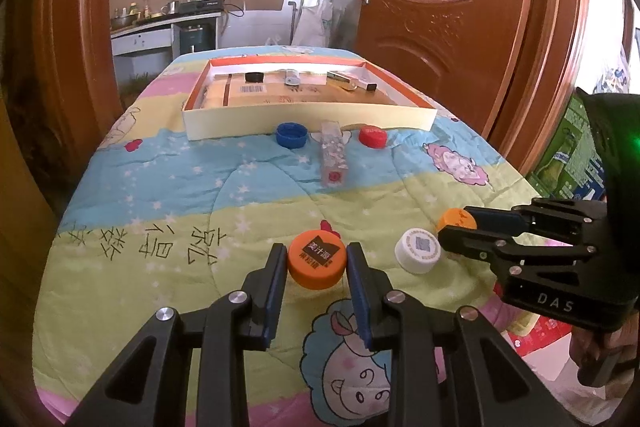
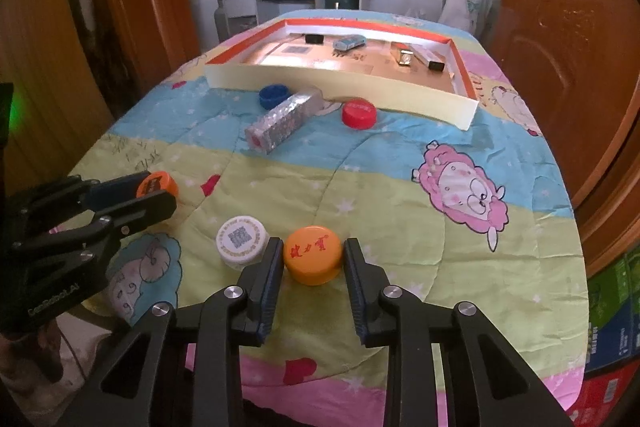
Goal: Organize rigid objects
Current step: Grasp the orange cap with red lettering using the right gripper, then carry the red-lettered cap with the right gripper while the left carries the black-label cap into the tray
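My left gripper (image 1: 317, 258) is shut on an orange bottle cap with a dark label (image 1: 316, 261) resting on the quilt; it shows again in the right wrist view (image 2: 157, 185). My right gripper (image 2: 313, 255) is shut on a plain orange cap with red characters (image 2: 313, 260), also seen in the left wrist view (image 1: 456, 219). A white cap with a QR code (image 1: 418, 250) (image 2: 242, 240) lies between the two grippers. Farther off lie a blue cap (image 1: 292, 135), a clear rectangular case (image 1: 333, 155) and a red cap (image 1: 373, 136).
A shallow white and orange box (image 1: 304, 123) at the table's far end holds a black cap (image 1: 254, 77) and a few small items. The table wears a cartoon quilt (image 2: 400, 187). Brown doors stand on both sides; cartons are stacked at the right (image 2: 612, 327).
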`<act>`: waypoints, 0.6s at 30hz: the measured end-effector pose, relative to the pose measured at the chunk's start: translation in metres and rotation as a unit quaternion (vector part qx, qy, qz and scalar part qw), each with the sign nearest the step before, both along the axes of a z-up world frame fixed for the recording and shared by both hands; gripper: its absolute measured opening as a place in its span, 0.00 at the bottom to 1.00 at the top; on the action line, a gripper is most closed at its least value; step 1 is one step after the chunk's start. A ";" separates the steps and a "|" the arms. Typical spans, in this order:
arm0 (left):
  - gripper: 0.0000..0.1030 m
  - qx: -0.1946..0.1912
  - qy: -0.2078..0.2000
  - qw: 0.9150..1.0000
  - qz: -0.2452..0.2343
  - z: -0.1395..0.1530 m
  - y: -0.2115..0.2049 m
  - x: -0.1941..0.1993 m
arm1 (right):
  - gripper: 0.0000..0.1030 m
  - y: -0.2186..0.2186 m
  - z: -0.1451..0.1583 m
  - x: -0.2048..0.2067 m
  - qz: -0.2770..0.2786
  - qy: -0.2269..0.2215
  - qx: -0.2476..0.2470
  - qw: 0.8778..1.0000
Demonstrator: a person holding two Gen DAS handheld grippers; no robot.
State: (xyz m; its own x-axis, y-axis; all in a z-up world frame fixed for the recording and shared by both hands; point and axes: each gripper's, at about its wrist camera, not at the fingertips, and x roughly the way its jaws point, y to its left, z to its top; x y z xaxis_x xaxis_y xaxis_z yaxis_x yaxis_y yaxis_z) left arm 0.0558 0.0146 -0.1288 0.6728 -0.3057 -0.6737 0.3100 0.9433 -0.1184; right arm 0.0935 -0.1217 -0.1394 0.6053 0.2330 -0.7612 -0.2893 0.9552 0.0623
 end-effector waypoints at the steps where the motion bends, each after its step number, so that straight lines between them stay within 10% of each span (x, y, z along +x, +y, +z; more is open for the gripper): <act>1: 0.30 -0.001 -0.001 1.000 0.000 0.001 0.000 0.001 | 0.30 0.000 0.001 -0.001 -0.001 -0.003 0.000 1.000; 18: 0.30 -0.009 -0.022 1.000 0.000 0.027 0.000 0.015 | 0.30 -0.008 0.030 0.006 -0.013 -0.039 0.028 0.999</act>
